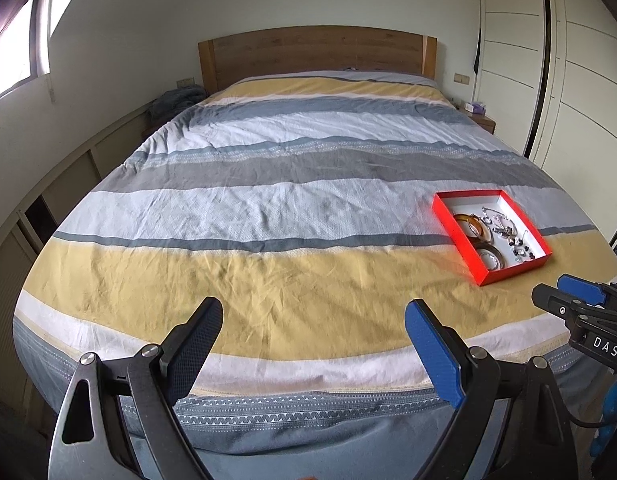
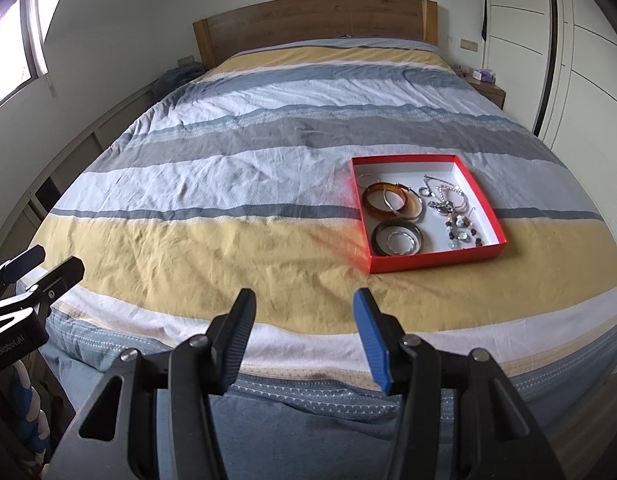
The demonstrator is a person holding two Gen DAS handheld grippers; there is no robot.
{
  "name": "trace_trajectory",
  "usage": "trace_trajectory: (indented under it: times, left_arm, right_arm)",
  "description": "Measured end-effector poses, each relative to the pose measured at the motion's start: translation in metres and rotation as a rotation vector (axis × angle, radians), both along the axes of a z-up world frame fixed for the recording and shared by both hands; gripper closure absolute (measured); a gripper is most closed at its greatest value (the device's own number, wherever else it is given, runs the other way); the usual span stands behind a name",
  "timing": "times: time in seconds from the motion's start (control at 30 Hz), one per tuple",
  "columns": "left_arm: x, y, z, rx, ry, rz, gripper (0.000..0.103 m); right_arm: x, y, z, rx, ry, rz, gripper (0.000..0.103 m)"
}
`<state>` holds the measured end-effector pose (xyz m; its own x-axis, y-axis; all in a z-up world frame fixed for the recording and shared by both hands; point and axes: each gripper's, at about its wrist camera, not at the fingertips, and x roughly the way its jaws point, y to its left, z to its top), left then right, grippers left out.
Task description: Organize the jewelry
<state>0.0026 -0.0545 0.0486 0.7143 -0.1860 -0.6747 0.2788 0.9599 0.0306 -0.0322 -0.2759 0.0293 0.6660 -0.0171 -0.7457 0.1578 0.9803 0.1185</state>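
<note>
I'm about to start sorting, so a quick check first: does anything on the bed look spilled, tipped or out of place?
Nothing stands out. The red box sits flat on the striped duvet, and the bangles and chains all lie inside it, loosely mixed; none has spilled onto the cover.

Small beaded pieces in the red tray too tiny to identify, tray's near-left corner blurred.
</note>
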Motion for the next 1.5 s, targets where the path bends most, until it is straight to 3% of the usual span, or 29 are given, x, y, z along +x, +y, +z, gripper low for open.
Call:
trace_trajectory:
  times: [1.5]
  left_arm:
    - [0.003, -0.002, -0.012, 0.001, 0.044, -0.016, 0.011]
  right_arm:
    - [-0.001, -0.008, -0.010, 0.000, 0.013, -0.008, 0.054]
